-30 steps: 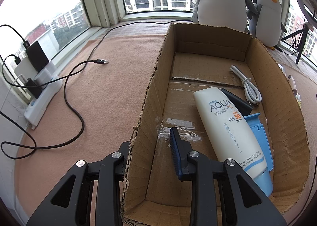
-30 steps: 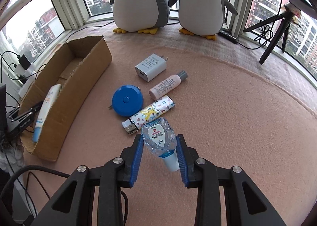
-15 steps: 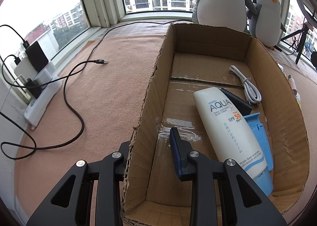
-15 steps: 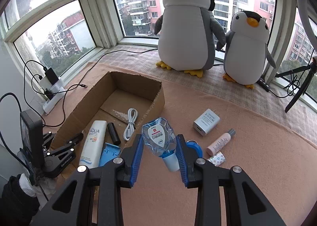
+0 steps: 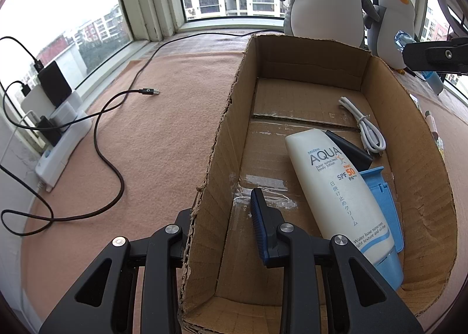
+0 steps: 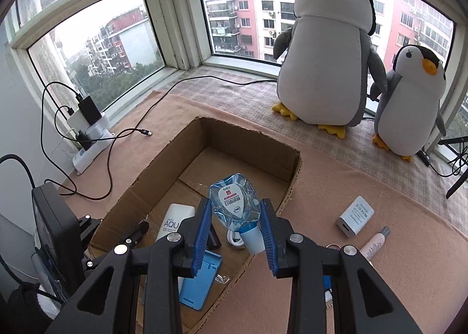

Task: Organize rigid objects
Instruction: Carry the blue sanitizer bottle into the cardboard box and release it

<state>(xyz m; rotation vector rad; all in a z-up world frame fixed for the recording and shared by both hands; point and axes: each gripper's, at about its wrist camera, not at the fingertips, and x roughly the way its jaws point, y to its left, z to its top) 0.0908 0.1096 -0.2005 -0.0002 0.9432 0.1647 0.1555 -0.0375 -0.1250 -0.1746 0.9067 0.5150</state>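
While the left hand-held gripper (image 5: pixel 225 217) clamped the box (image 6: pixel 292 184) wall, the right hand-held gripper (image 6: pixel 235 227), clamped on a bottle (image 6: pixel 234 208), hung above the box's opening.

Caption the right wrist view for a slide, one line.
Right claw carries a clear blue-capped bottle above the cardboard box holding sunscreen tube.

1. Right gripper (image 6: pixel 235 224): jaws clamped on a clear blue bottle (image 6: pixel 234 206), cap toward the camera, above the cardboard box (image 6: pixel 251 143).
2. Box contents: sunscreen tube (image 6: pixel 174 221), blue holder (image 6: pixel 200 282), white cable (image 6: pixel 234 239).
3. Counter (image 6: pixel 365 187): white charger (image 6: pixel 355 215), pink tube (image 6: pixel 376 241).
4. Window ledge: two plush penguins (image 6: pixel 324 56).
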